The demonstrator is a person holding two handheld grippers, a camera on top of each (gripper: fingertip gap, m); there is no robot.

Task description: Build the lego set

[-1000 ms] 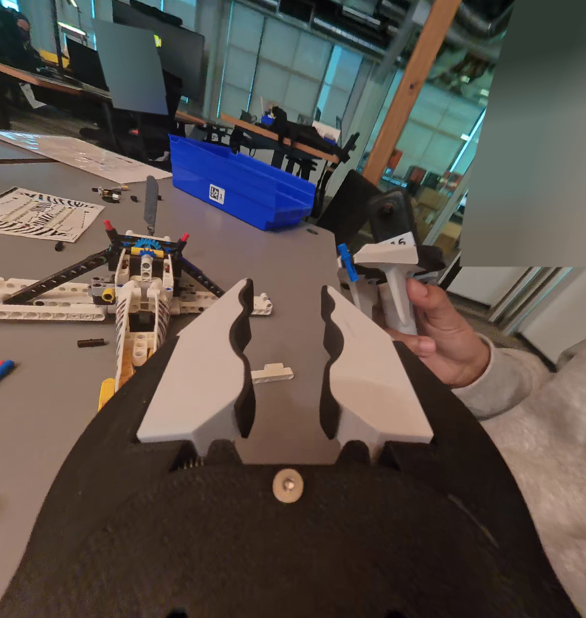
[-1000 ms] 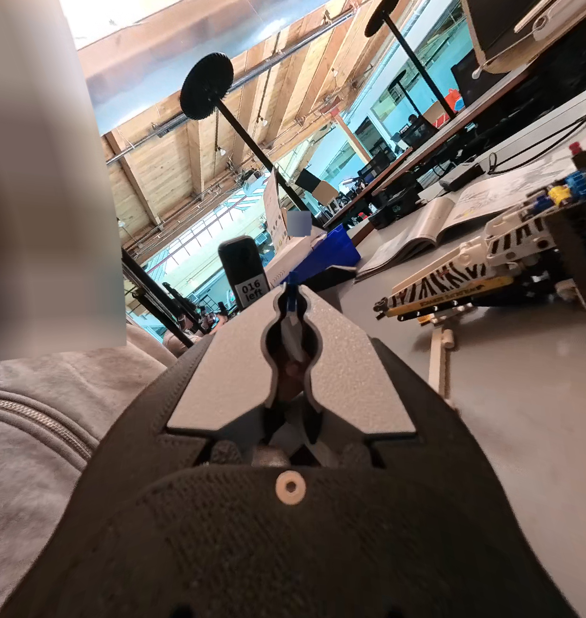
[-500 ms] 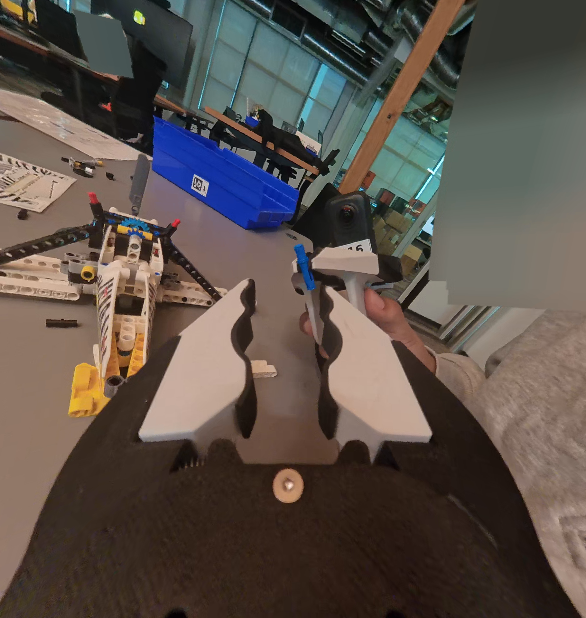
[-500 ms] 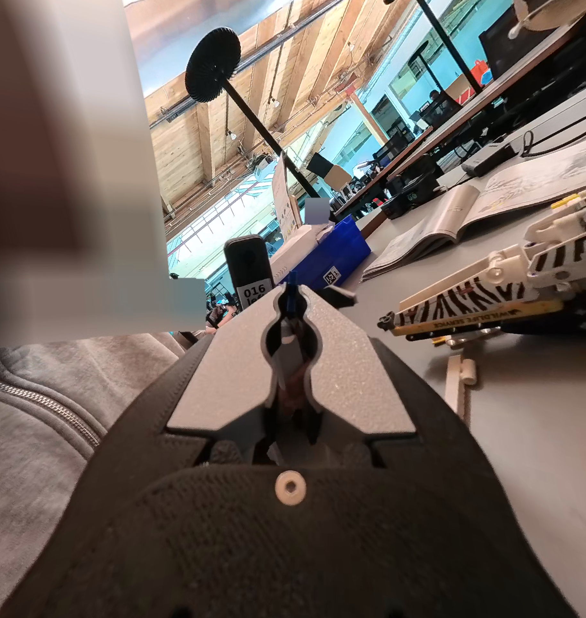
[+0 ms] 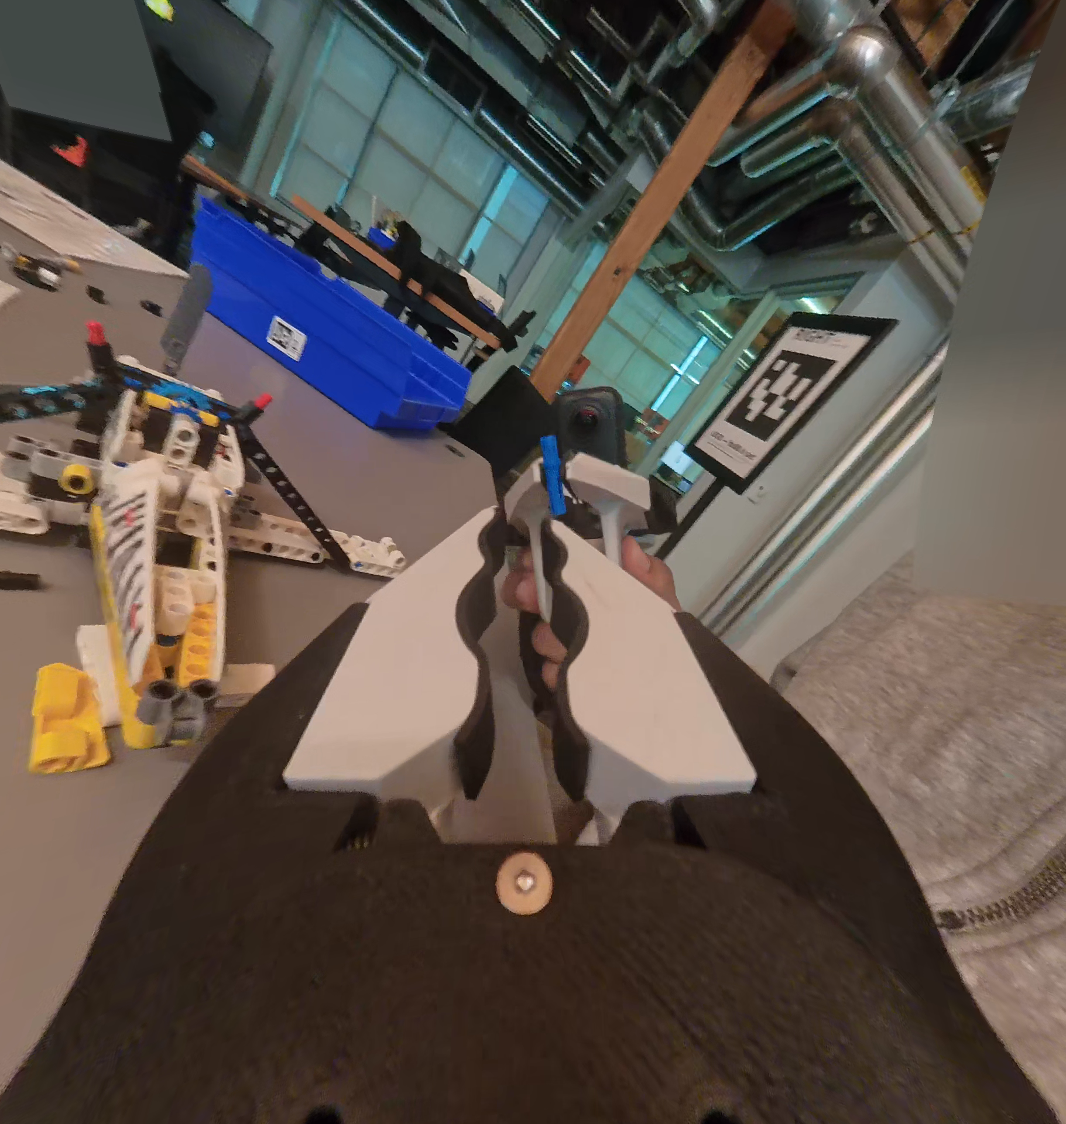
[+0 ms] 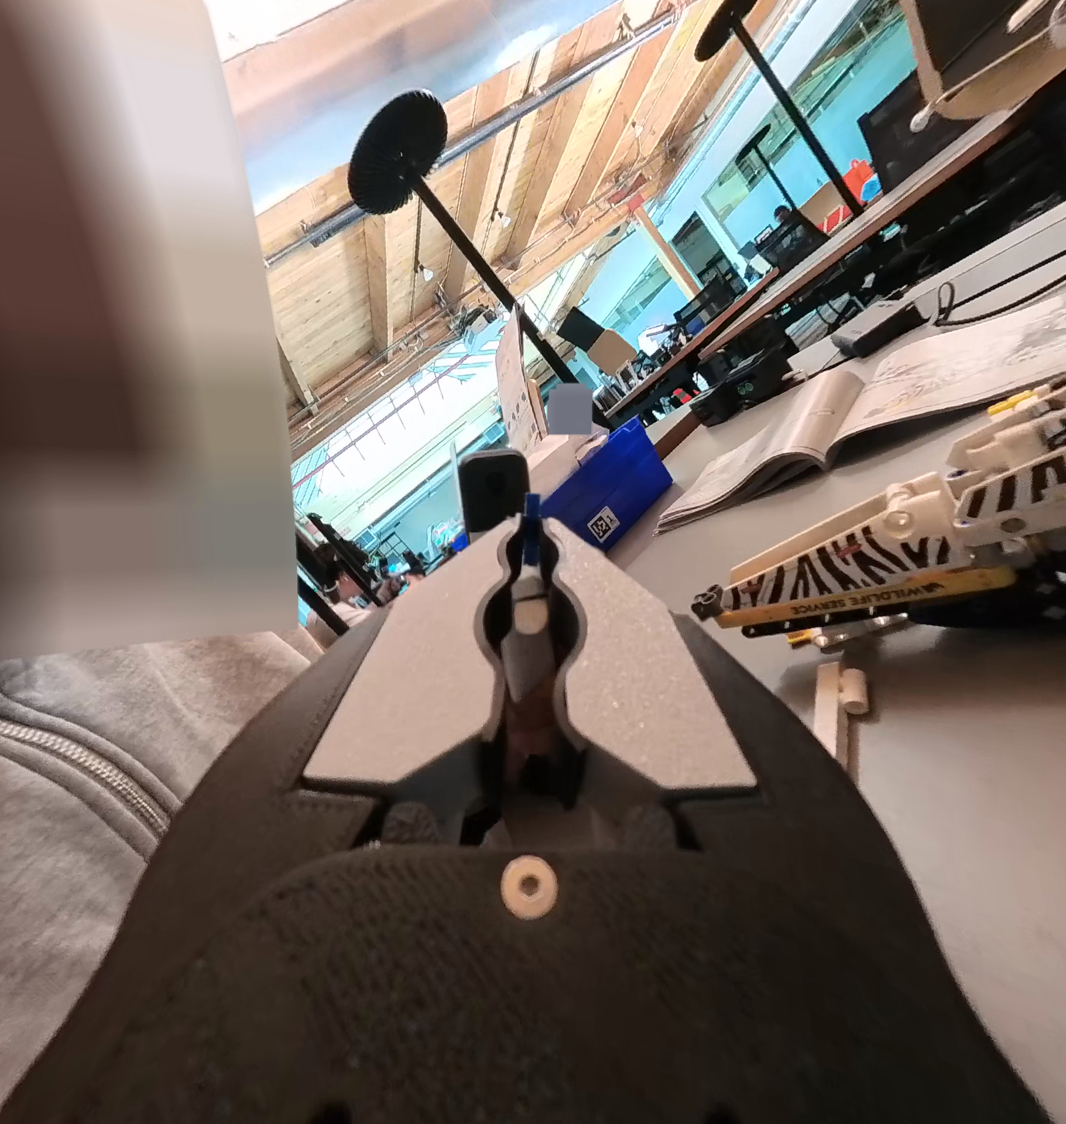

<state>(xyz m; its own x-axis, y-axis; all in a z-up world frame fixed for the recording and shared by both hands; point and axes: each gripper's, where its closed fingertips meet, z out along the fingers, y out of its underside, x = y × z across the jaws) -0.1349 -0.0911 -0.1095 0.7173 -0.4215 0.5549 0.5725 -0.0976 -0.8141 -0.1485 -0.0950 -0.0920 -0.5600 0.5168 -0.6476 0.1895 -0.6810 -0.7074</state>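
My right gripper (image 6: 531, 530) is shut on a small blue pin (image 6: 531, 535) that sticks out past its tips. In the left wrist view it (image 5: 559, 489) is held up in a hand, with the blue pin (image 5: 551, 477) just beyond my left gripper's tips. My left gripper (image 5: 527, 524) is open with a narrow gap and holds nothing. The part-built lego model (image 5: 153, 547), white with zebra stripes, yellow and black beams, lies on the grey table to the left. It also shows in the right wrist view (image 6: 852, 565), at the right.
A blue bin (image 5: 335, 340) stands at the table's far side and also shows in the right wrist view (image 6: 609, 486). An open instruction booklet (image 6: 822, 426) lies behind the model. A loose white beam (image 6: 828, 705) lies on the table. A grey sleeve (image 5: 944, 760) is at the right.
My left gripper has swung up and toward the right gripper, and its jaws have narrowed. The blue pin now sits right at the left gripper's tips. The right gripper stays shut on the pin.
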